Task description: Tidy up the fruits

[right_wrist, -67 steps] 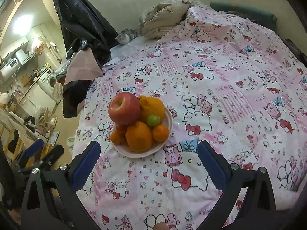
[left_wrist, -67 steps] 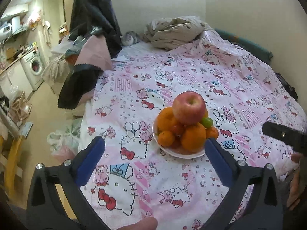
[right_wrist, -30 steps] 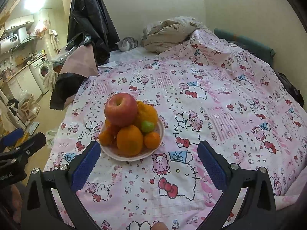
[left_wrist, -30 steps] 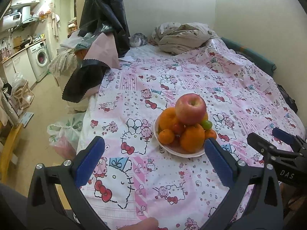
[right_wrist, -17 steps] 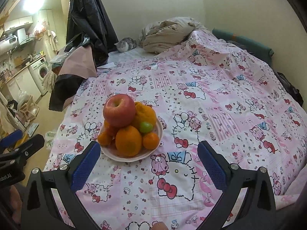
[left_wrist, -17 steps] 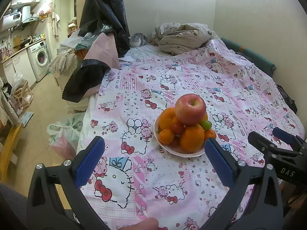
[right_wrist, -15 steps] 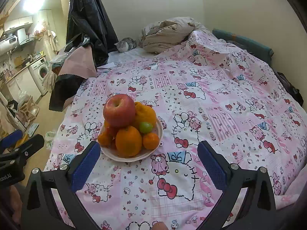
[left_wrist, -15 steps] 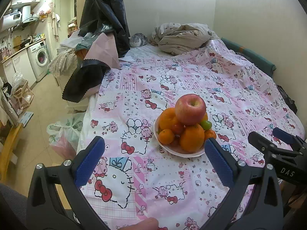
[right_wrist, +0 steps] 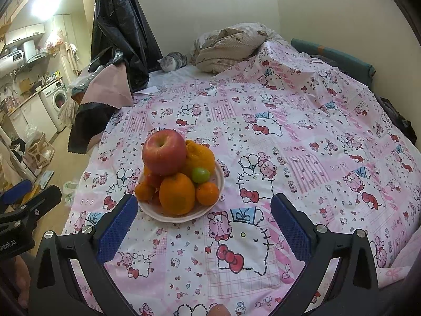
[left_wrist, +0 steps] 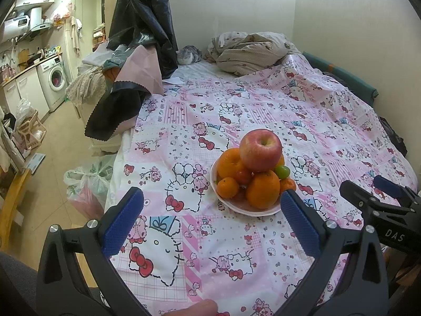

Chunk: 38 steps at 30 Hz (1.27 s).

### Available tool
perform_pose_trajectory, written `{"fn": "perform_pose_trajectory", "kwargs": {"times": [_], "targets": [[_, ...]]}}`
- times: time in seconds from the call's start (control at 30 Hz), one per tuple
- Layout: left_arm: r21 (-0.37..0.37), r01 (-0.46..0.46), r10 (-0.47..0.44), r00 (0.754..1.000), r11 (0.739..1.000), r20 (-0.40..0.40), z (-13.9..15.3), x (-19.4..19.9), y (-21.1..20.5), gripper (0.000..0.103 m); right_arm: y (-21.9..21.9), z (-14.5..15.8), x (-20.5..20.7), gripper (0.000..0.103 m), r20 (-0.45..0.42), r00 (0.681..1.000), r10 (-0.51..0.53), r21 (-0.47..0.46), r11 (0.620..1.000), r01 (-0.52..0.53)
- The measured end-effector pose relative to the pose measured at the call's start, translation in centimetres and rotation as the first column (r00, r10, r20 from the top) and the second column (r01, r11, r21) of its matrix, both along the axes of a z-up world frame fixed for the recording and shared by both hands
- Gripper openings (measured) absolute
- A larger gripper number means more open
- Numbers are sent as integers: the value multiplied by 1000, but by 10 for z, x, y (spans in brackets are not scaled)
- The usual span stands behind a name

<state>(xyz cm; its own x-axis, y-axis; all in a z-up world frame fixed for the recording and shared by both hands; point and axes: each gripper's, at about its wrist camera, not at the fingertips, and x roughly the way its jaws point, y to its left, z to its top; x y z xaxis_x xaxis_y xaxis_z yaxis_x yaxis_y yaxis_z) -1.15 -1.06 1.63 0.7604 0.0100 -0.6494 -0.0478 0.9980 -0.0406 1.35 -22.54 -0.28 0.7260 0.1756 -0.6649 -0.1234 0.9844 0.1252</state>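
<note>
A white plate (left_wrist: 260,211) (right_wrist: 219,181) sits on the pink Hello Kitty cloth (left_wrist: 200,250) (right_wrist: 302,137), piled with fruit. A red apple (left_wrist: 260,150) (right_wrist: 164,151) tops the pile, over several oranges (left_wrist: 263,189) (right_wrist: 176,193), small mandarins (right_wrist: 207,193) and a green fruit (left_wrist: 282,171) (right_wrist: 200,175). My left gripper (left_wrist: 211,218) is open and empty, hovering in front of the plate. My right gripper (right_wrist: 204,220) is open and empty, also in front of the plate. Each gripper shows at the edge of the other's view.
A crumpled beige blanket (left_wrist: 252,52) and a grey cat (right_wrist: 172,62) lie at the far end of the bed. Dark and pink clothes (left_wrist: 131,79) hang over the left edge. A plastic bag (left_wrist: 86,181) sits on the floor. A wall runs along the right.
Since 2.2 s ago both grippers have pulled back and risen slightly, so the plate looks a little farther. In the last half second nothing has visibly moved.
</note>
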Motion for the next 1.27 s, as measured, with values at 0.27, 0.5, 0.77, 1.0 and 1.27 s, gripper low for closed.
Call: {"fn": "perform_pose_trajectory", "kwargs": {"times": [0.27,0.5,0.77,1.0,1.27], "targets": [[-1,-1,1,1000,1000,0,0,0,0,103,0,0,-1,103,1,1000,1,5,1000,-1],[-2,-2,2,1000,1000,-1,1,0,0,103,1,0,-1,103,0,1000,-2,8,1000,2],[-3,0,0,1000,1000,0,0,0,1,103,0,-1,0,103,-4,1000,0,13,1000,0],[-9,2,-2,1000,1000,-1,2,0,-1,103,-1,-4,0,103,-11,1000,-7,18,1000,8],[-10,3,-3,1000,1000,0,2,0,-2,103,-1,-3,1,103,-11,1000,-3,13,1000,3]]}}
